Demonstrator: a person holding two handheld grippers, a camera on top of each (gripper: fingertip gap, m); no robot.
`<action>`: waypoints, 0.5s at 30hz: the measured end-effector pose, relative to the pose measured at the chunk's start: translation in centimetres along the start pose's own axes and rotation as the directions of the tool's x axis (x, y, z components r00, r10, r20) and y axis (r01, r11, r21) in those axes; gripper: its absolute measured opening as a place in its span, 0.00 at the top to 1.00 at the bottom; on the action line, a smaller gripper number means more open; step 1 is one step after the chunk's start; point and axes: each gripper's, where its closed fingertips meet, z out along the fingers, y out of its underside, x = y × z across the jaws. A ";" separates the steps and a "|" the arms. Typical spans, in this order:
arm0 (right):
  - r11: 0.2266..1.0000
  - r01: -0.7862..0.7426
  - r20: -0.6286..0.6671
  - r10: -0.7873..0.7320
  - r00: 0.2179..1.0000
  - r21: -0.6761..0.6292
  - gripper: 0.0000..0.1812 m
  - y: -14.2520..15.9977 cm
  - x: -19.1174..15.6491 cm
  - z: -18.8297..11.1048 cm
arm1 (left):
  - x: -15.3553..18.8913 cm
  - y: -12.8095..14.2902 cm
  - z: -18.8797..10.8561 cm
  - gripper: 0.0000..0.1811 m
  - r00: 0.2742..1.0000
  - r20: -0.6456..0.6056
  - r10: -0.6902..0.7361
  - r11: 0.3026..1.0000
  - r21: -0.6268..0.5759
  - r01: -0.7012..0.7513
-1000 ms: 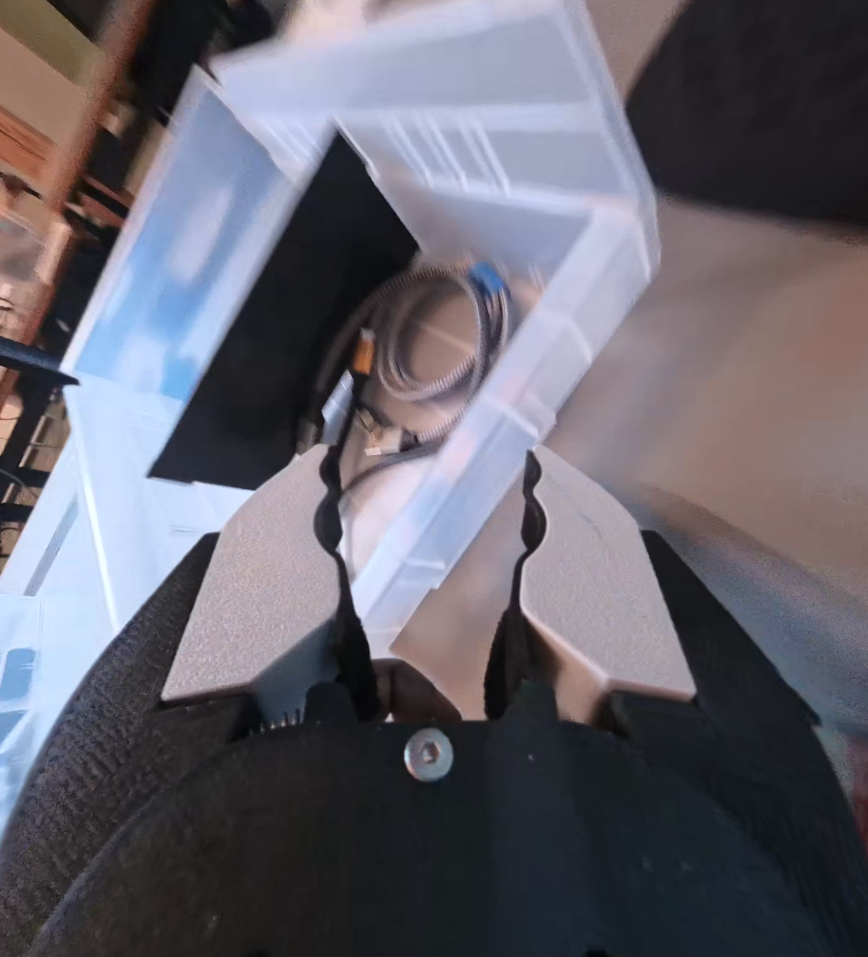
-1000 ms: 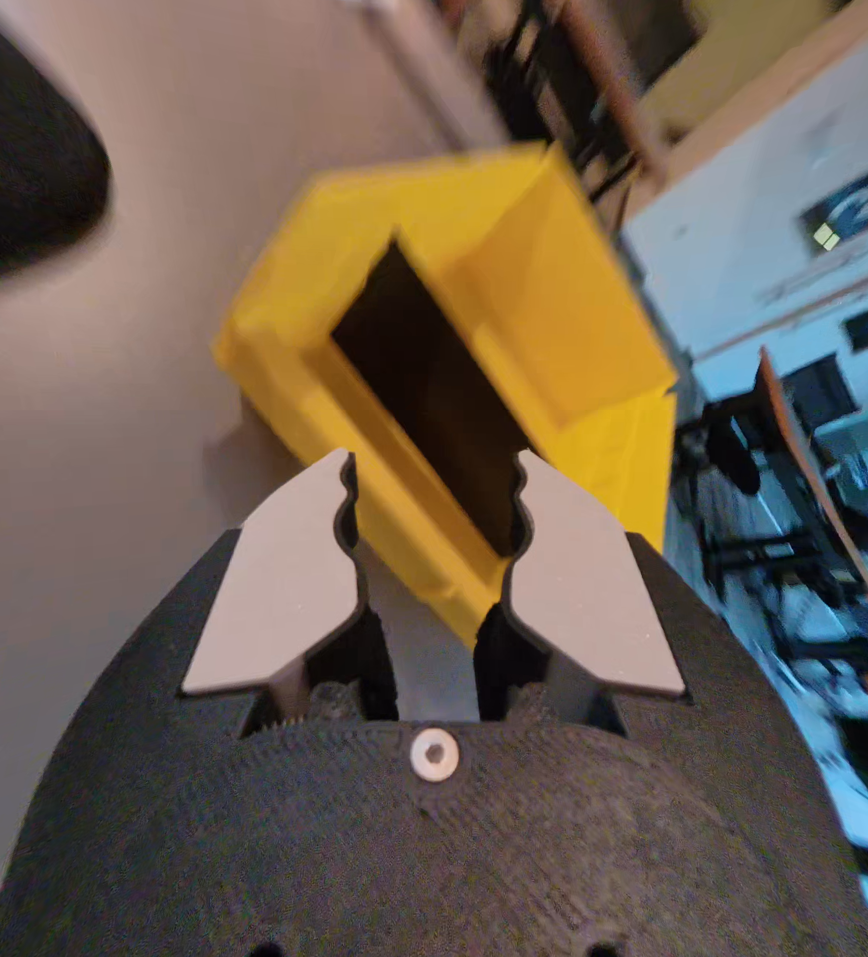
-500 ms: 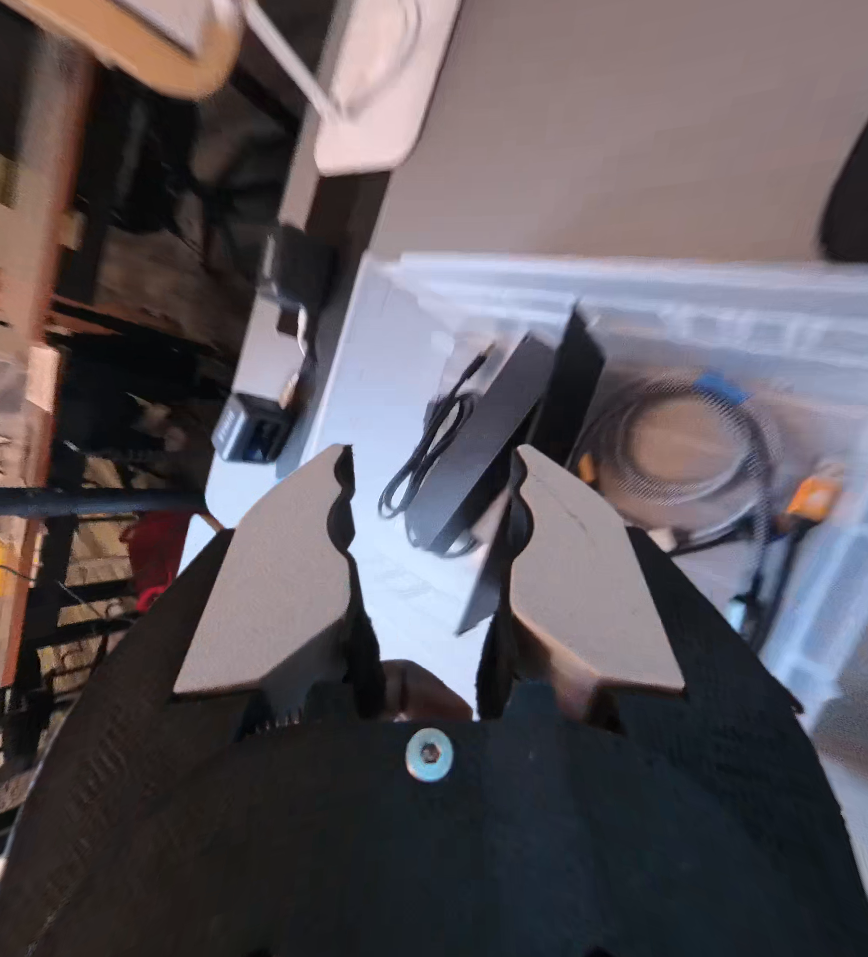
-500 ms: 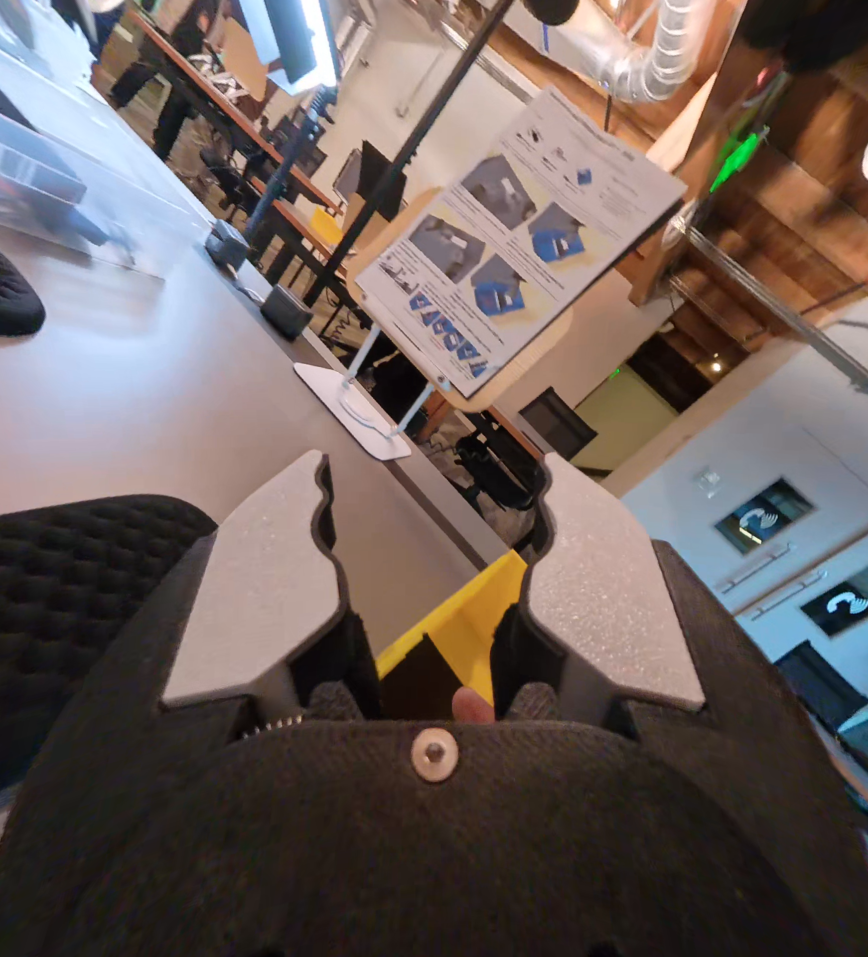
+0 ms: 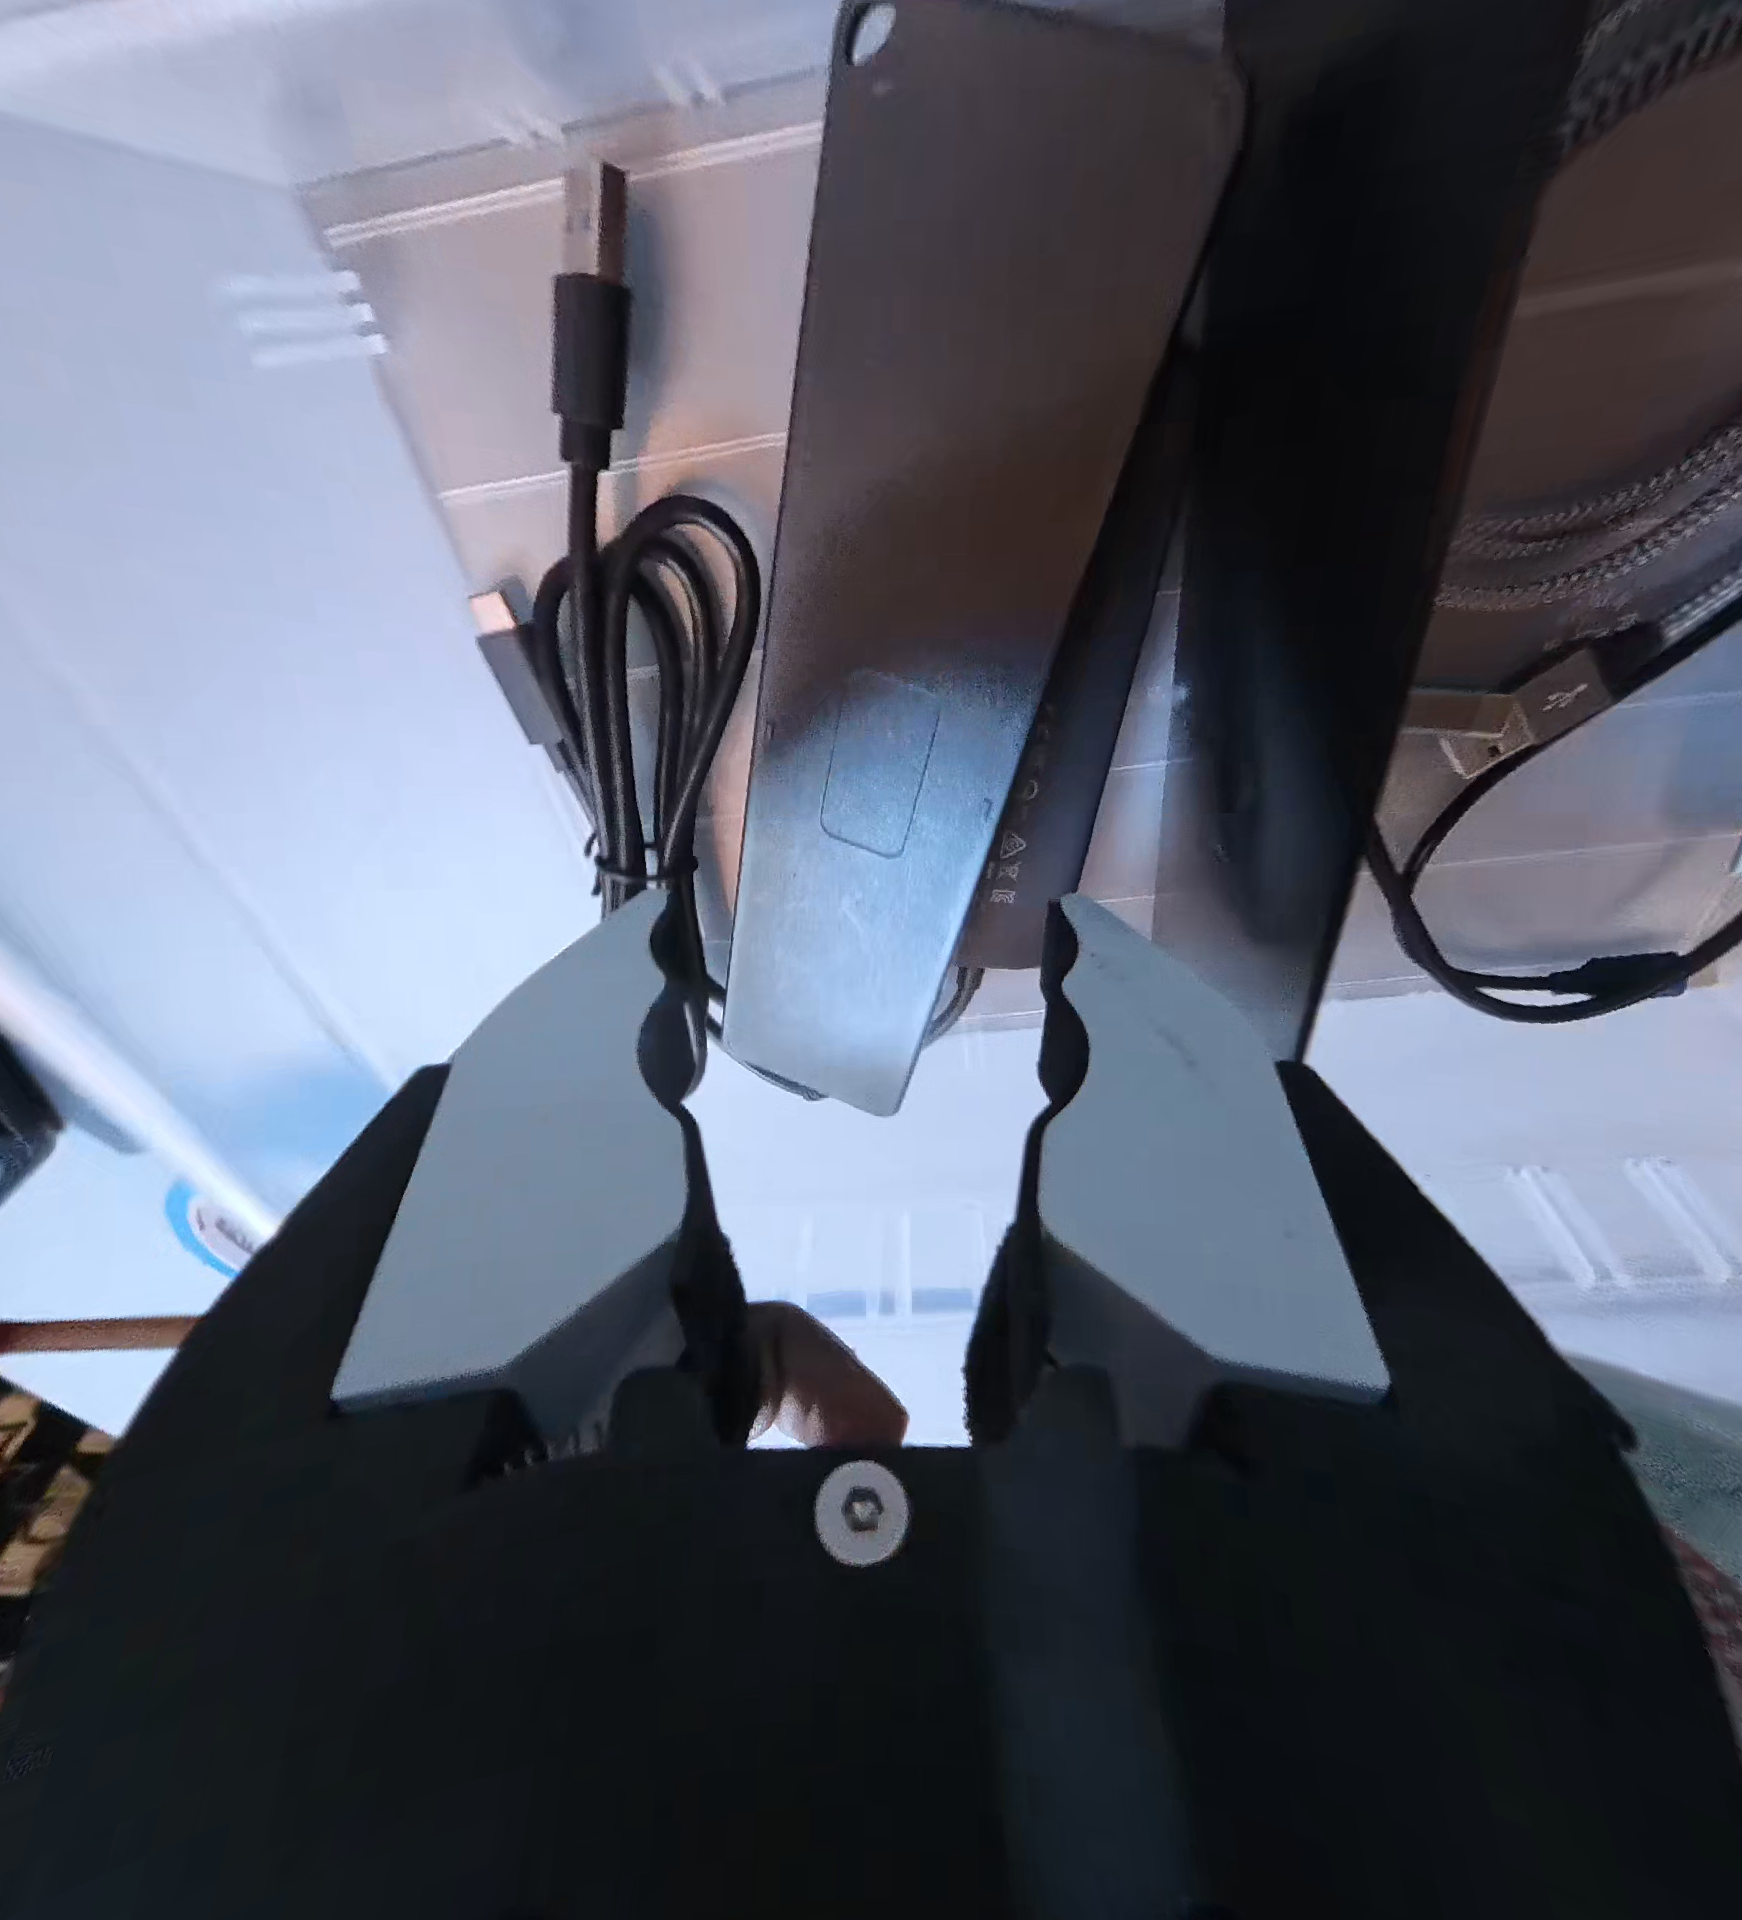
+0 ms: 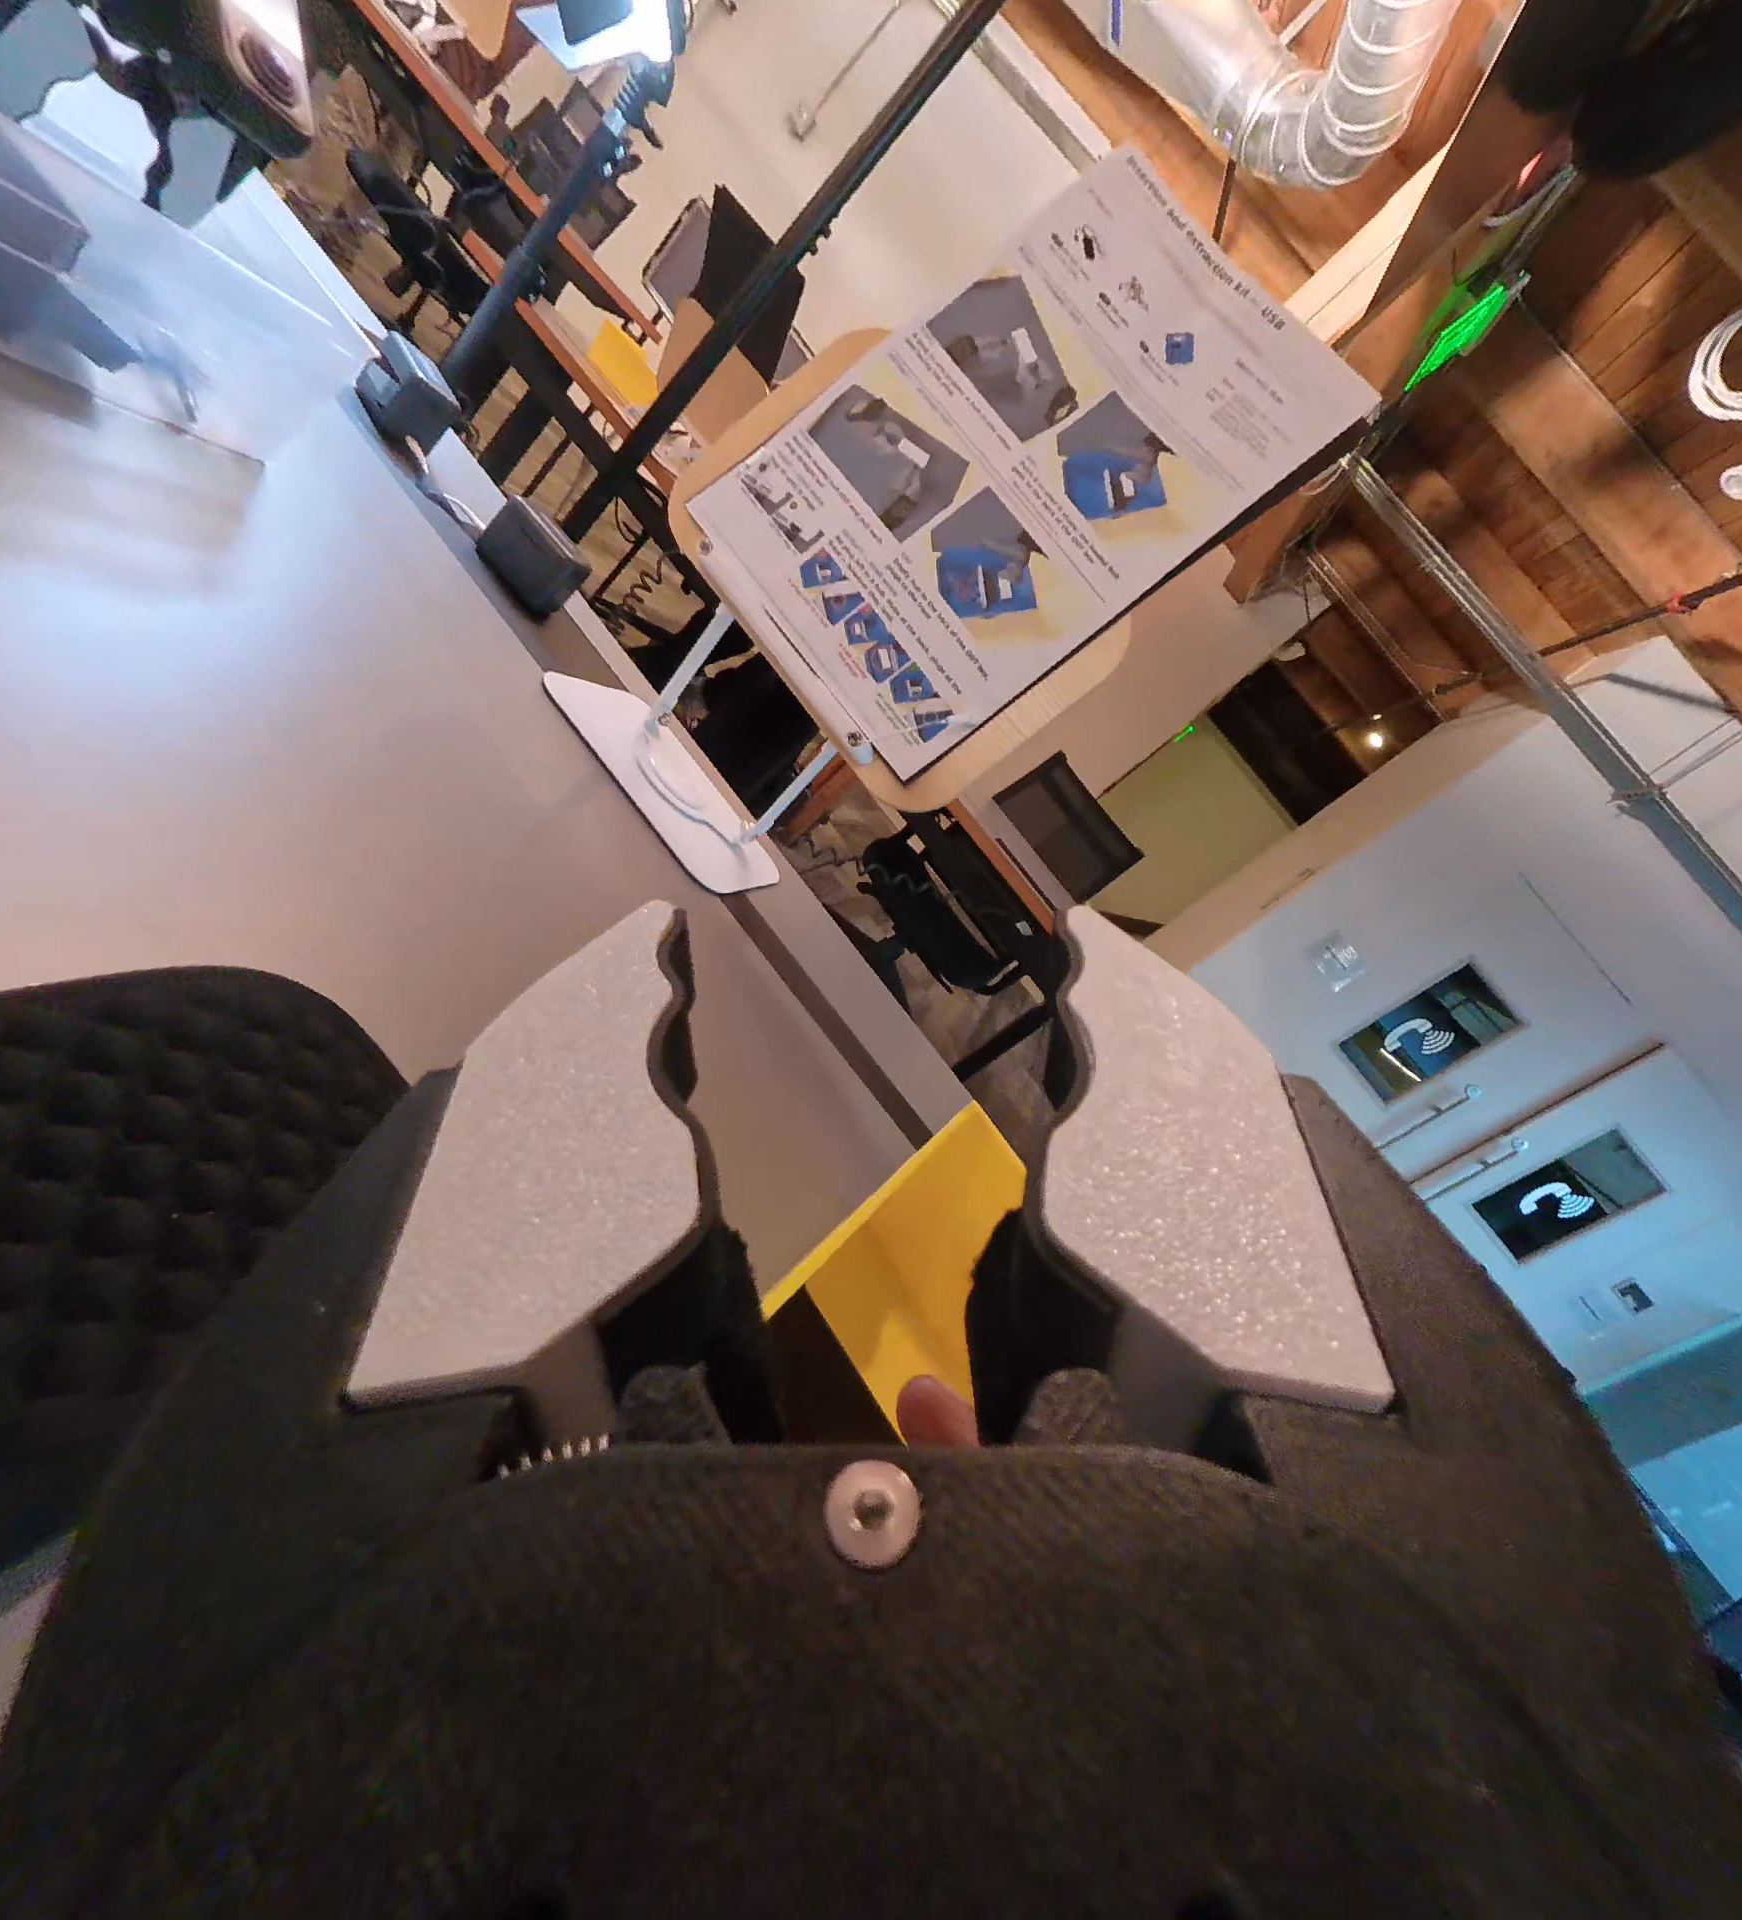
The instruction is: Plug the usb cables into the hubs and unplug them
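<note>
Two claws are seen, both held wide open with nothing in them. The left gripper (image 5: 856,914) is held just over a grey hub (image 5: 950,520) inside a clear box (image 5: 119,520). A tied black cable (image 5: 638,644) is laid beside the hub. The right gripper (image 6: 872,925) is pointed across a table (image 6: 223,727), near a yellow bin (image 6: 908,1247).

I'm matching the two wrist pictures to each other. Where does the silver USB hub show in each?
Left wrist view: the silver USB hub fills the centre, its near end just ahead of the open left gripper.
Right wrist view: not discernible; this view looks across the table toward other desks.
Shared landmark: the clear plastic bin lies around the hub in the left view and sits at the upper left edge in the right view.
</note>
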 end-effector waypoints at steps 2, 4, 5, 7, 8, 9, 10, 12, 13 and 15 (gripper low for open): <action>1.000 0.005 -0.001 -0.005 1.000 -0.013 0.64 0.3 0.1 0.2 | 0.2 -0.4 0.7 0.64 0.999 -0.040 0.022 1.000 0.001 -0.022; 1.000 0.009 0.000 -0.009 1.000 -0.020 0.64 0.5 0.1 0.5 | 0.6 -0.6 1.4 0.64 0.997 -0.079 0.023 1.000 0.004 -0.023; 1.000 0.011 0.001 -0.011 1.000 -0.020 0.65 0.6 0.1 0.6 | 0.6 -0.7 1.7 0.64 0.996 -0.083 0.023 1.000 0.005 -0.022; 1.000 0.012 0.005 -0.012 1.000 -0.013 0.65 0.6 -0.1 1.0 | 0.6 -1.0 2.4 0.64 0.995 -0.096 0.013 1.000 0.023 -0.011; 1.000 0.013 0.009 -0.013 1.000 -0.013 0.65 0.6 -0.2 1.1 | 0.8 -1.1 2.9 0.63 0.993 -0.119 0.007 1.000 0.022 -0.004; 1.000 0.016 0.012 -0.016 1.000 -0.018 0.65 0.8 -0.3 1.3 | 0.8 -1.1 3.2 0.63 0.992 -0.128 0.003 1.000 0.017 0.000; 0.999 0.020 0.016 -0.020 1.000 -0.028 0.65 0.9 -0.5 1.4 | 0.8 -1.1 3.1 0.64 0.991 -0.132 -0.003 1.000 0.020 0.006; 0.998 0.032 0.020 -0.031 0.999 -0.052 0.65 1.3 -0.7 1.6 | 0.6 -1.2 3.0 0.67 0.992 -0.127 -0.014 0.999 0.038 0.019; 0.997 0.035 0.023 -0.034 0.999 -0.061 0.65 1.5 -0.8 1.7 | 0.5 -1.2 3.0 0.68 0.994 -0.110 -0.009 0.999 0.043 0.014; 0.997 0.034 0.026 -0.032 0.999 -0.067 0.66 1.7 -0.9 1.7 | 0.2 -1.2 2.6 0.68 0.999 -0.044 0.000 0.999 0.049 0.002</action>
